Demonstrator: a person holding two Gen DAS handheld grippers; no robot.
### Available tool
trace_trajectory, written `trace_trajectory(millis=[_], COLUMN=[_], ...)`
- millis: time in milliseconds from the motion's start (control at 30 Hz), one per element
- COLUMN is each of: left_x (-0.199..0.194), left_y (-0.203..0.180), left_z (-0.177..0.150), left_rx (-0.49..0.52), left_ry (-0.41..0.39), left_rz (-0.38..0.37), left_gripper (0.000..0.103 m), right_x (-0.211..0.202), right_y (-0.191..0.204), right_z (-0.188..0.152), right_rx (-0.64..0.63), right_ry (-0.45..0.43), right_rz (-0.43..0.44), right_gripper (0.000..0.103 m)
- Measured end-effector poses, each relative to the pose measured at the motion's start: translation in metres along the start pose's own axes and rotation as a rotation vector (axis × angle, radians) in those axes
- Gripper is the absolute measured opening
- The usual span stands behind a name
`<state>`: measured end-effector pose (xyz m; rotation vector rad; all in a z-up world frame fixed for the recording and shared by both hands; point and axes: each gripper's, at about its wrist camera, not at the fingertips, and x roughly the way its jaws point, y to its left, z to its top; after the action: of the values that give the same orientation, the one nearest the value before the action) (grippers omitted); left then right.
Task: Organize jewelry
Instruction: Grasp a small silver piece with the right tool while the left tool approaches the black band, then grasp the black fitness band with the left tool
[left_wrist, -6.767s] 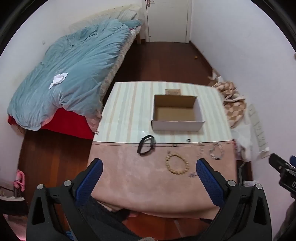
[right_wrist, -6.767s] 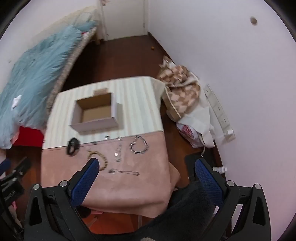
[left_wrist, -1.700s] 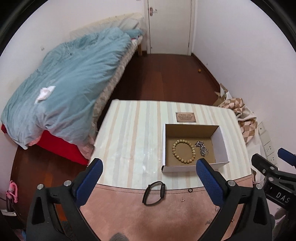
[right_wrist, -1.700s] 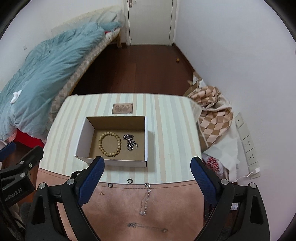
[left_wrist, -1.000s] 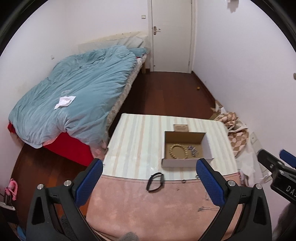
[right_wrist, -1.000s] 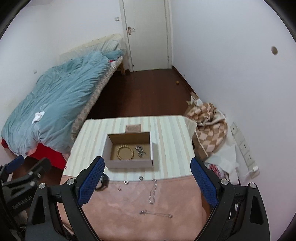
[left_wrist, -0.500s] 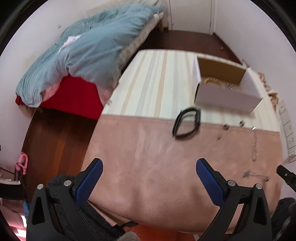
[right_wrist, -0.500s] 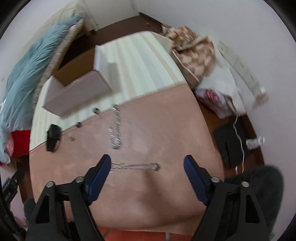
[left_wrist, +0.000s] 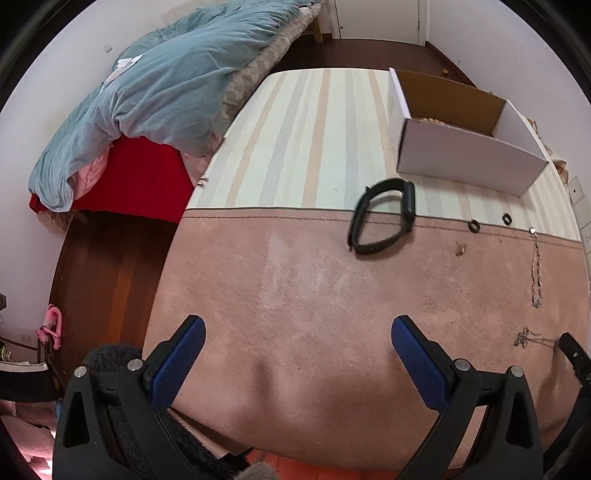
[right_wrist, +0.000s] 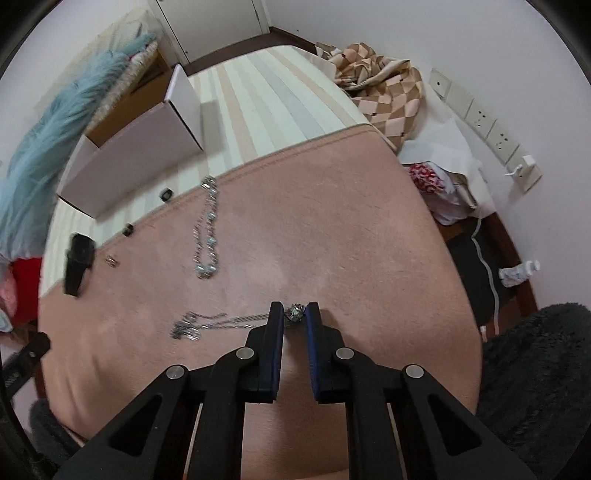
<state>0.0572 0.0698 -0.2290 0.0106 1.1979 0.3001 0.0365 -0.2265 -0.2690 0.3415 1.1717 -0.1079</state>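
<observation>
the right gripper (right_wrist: 294, 313) is pinching the pendant (right_wrist: 295, 312) of a thin necklace (right_wrist: 218, 322) lying on the pink mat (right_wrist: 332, 236), its chain trailing left. the left gripper (left_wrist: 295, 347) is hovering spread wide above the mat, holding nothing. a watch (left_wrist: 382, 220) is sitting near the box (left_wrist: 465, 158).

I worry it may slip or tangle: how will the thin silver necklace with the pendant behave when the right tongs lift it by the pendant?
The thin silver necklace lies slack on the pink cloth, so it will probably hang limp and swing. The right tongs pinch only its small pendant, a narrow hold that might slip. It looks light.
</observation>
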Motion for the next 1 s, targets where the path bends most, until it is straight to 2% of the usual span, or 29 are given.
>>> trace_trajectory(millis=[167,333,433,533,633,700,733,767,800,833,1000], left_x=[0.002,0.024,0.039,0.050,0.063,0.072,0.076,0.078,0.077,0.078,0.076], left_y=[0.019,0.032,0.026,0.013,-0.001,-0.009,-0.012,-0.014,-0.015,-0.018,-0.018], left_z=[0.013,0.034,0.048,0.058,0.065,0.068,0.070,0.070,0.071,0.071,0.072], left_rx=[-0.053,-0.124,-0.123,-0.084,-0.032,0.004,0.016,0.031,0.044,0.065,0.079], left_ry=[-0.006,0.053,0.078,0.092,0.114,0.125,0.129,0.126,0.107,0.096,0.075], left_rz=[-0.029,-0.183,-0.267,-0.293,-0.281,-0.270,-0.267,-0.265,-0.256,-0.257,-0.256], left_gripper=[0.103,0.102,0.102,0.088,0.069,0.044,0.037,0.024,0.015,0.008,0.004], right_x=[-0.028,-0.044,-0.041,-0.034,-0.026,-0.022,-0.021,-0.019,-0.017,-0.016,-0.021], right_y=[0.002,0.028,0.044,0.056,0.064,0.068,0.070,0.071,0.073,0.074,0.079], right_z=[0.020,0.043,0.055,0.067,0.074,0.077,0.078,0.079,0.080,0.082,0.090], right_rx=[0.054,0.012,-0.024,-0.040,-0.048,-0.054,-0.053,-0.056,-0.058,-0.060,-0.080], right_ry=[-0.045,-0.086,-0.100,-0.096,-0.082,-0.072,-0.070,-0.066,-0.064,-0.062,-0.038], right_rz=[0.125,0.178,0.177,0.183,0.189,0.193,0.193,0.195,0.198,0.200,0.238], right_gripper=[0.012,0.012,0.012,0.012,0.012,0.012,0.012,0.012,0.012,0.012,0.012])
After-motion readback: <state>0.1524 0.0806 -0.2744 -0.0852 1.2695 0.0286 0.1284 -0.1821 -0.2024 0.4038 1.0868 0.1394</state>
